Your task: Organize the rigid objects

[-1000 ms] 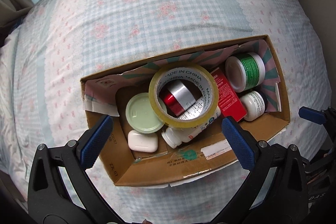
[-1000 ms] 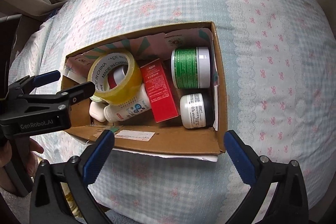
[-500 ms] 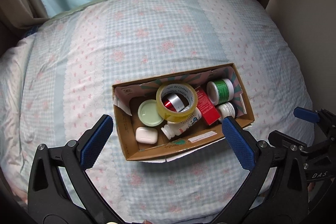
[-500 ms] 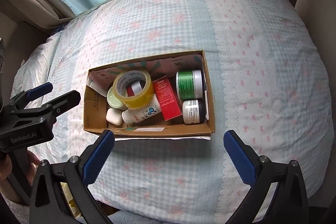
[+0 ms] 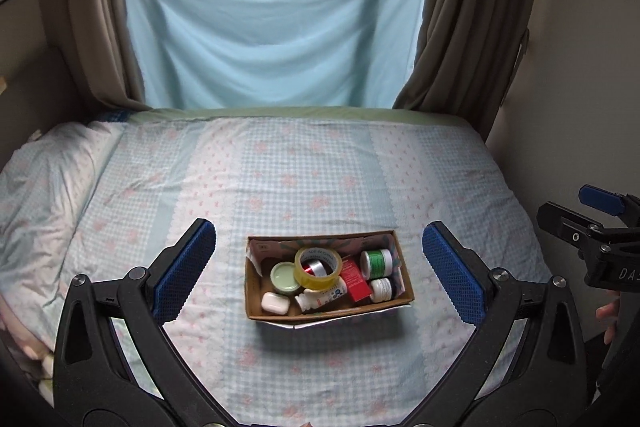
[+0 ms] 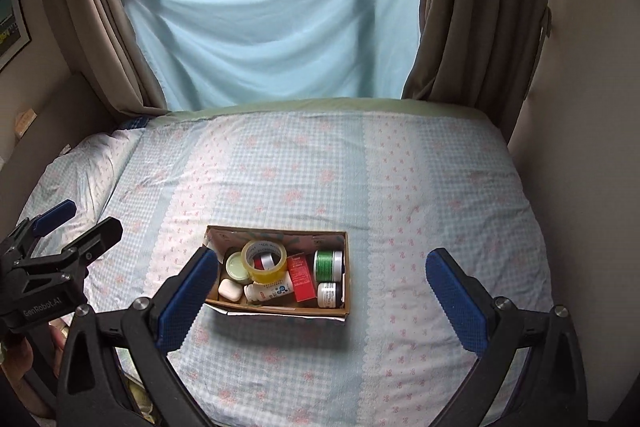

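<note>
A cardboard box (image 5: pixel 252 286) (image 6: pixel 347 277) sits on the bed. It holds a yellow tape roll (image 5: pixel 316 281) (image 6: pixel 265 274), a pale green lid (image 5: pixel 285 277), a white case (image 5: pixel 275 303), a white bottle (image 5: pixel 320 297), a red carton (image 5: pixel 356 279) (image 6: pixel 302 283), a green-labelled jar (image 5: pixel 376 259) (image 6: pixel 329 265) and a small white jar (image 5: pixel 382 289). My left gripper (image 5: pixel 318 227) hovers open, well back from the box, with nothing between its fingers. My right gripper (image 6: pixel 322 254) is likewise open and holds nothing. Each gripper shows at the edge of the other's view.
The bed (image 5: pixel 312 171) has a checked floral cover, with a rumpled pillow (image 5: pixel 44 179) at the left. A light blue sheet (image 5: pixel 272 27) hangs over the window between brown curtains (image 5: pixel 468 7). A wall (image 5: pixel 572 87) borders the bed's right side.
Both grippers have pulled up and back from the box, so it now looks small and the whole bed and window show. The box contents have not moved.
</note>
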Demonstrator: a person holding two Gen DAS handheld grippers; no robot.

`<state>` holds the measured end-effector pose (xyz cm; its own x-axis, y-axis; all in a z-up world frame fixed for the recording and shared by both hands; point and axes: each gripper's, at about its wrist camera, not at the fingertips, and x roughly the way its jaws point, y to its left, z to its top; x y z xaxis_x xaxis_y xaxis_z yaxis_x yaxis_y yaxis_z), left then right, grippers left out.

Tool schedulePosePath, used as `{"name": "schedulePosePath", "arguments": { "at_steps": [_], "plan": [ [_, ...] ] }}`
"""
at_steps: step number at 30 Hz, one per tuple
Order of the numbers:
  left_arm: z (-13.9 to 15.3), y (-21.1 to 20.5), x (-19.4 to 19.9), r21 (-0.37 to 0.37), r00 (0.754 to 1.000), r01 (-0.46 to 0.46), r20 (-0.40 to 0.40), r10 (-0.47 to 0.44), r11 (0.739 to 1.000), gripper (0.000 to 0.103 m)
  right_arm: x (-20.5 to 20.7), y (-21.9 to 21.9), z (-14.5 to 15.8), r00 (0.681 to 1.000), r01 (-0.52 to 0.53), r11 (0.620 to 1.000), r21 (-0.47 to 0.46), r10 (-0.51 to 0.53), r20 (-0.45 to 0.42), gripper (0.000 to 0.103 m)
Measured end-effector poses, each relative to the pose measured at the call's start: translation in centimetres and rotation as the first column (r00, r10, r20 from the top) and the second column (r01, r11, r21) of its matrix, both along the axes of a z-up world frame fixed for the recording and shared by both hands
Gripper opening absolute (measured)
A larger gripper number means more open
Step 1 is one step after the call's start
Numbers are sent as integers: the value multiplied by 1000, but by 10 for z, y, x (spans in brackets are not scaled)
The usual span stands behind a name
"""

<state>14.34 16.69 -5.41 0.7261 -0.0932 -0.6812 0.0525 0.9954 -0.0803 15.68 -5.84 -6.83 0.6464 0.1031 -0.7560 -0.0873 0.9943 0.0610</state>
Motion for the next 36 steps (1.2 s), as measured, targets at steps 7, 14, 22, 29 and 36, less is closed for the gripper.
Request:
{"name": "schedulePosePath", "arguments": {
  "at_steps": [7, 14, 22, 29, 36],
  "plan": [
    [43, -30, -51, 10, 993, -32, 115, 31, 999, 103, -46, -28, 49, 990, 45, 999, -28, -41, 135, 103],
    [59, -46, -88, -9, 982, -14, 190, 15, 1000, 103, -85, -50, 56, 975, 100, 994, -51, -88, 203, 103],
    [65, -61, -118, 14, 969, -15, 247, 11, 1000, 103, -104, -67, 62, 961, 132, 990, -41, -118, 251, 103],
    [71, -72, -128, 22, 961, -4, 275, -3, 1000, 103, -114, -72, 66, 952, 139, 989, -50, -120, 281, 103],
    [75, -76, -133, 28, 958, -15, 285, 6, 999, 103, -118, -75, 66, 951, 137, 989, -47, -118, 285, 103]
  ]
}}
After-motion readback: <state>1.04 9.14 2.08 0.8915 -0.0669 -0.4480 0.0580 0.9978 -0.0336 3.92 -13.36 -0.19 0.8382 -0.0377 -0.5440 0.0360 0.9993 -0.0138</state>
